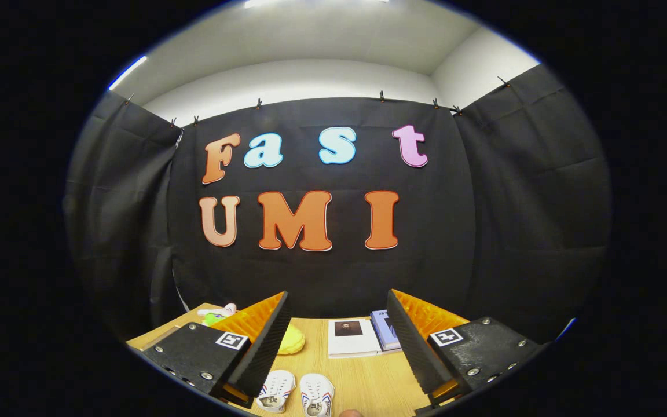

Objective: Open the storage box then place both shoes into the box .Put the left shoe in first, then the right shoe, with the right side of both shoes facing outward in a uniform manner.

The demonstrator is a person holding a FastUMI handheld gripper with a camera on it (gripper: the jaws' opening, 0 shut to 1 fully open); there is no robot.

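The hand-held gripper (338,341) hangs released above the tabletop (368,382), fingers wide apart and grasping nothing. The two shoes (296,394) lie side by side between and below the fingers, nearer the left one, long axes running roughly along the fingers' line. I cannot tell where the box is.

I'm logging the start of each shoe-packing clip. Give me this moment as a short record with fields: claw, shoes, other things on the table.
claw: claw open, holding nothing, held above the table
shoes: two white shoes side by side on the wooden table, between the fingers
books: white book and blue book lying beyond the shoes
yellow thing: yellow object partly behind the left finger
toy: pale toy at the table's far left
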